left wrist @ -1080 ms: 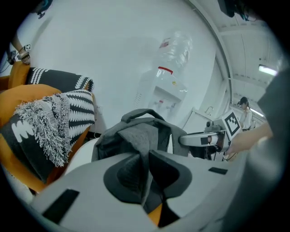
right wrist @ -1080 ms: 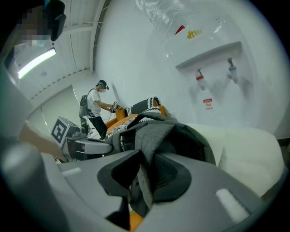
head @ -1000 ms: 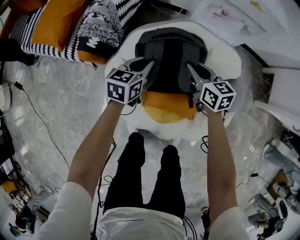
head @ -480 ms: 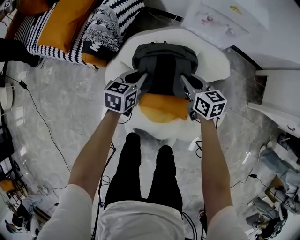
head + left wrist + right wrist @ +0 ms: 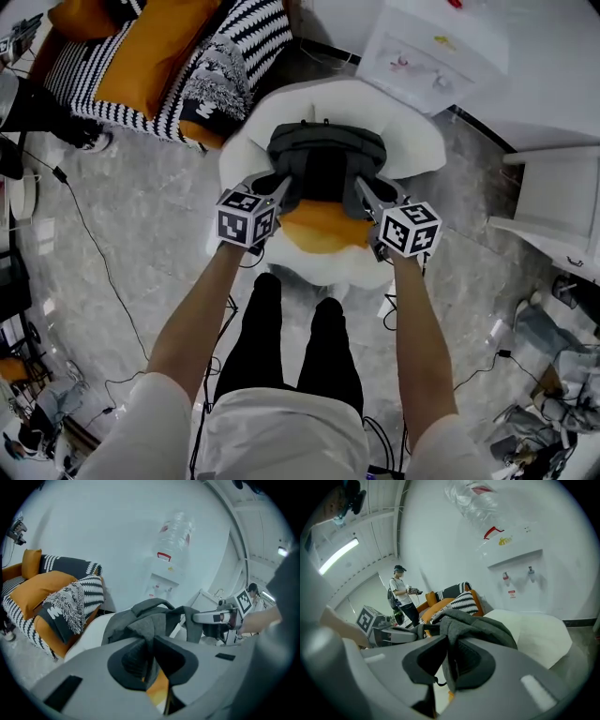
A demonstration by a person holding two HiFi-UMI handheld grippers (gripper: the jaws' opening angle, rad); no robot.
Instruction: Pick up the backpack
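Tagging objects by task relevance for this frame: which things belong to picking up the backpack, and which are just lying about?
Job in hand:
- backpack
- left gripper, shut on backpack fabric
- right gripper, jaws just closed further, fabric between them

Lying about:
- white chair
- orange cushion on it
- striped sofa
- water dispenser

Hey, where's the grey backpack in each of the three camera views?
Head view: backpack upper centre, over the white chair.
Left gripper view: backpack at centre, chair to its left.
Right gripper view: backpack at centre, chair to its right.
Shared landmark: the white chair.
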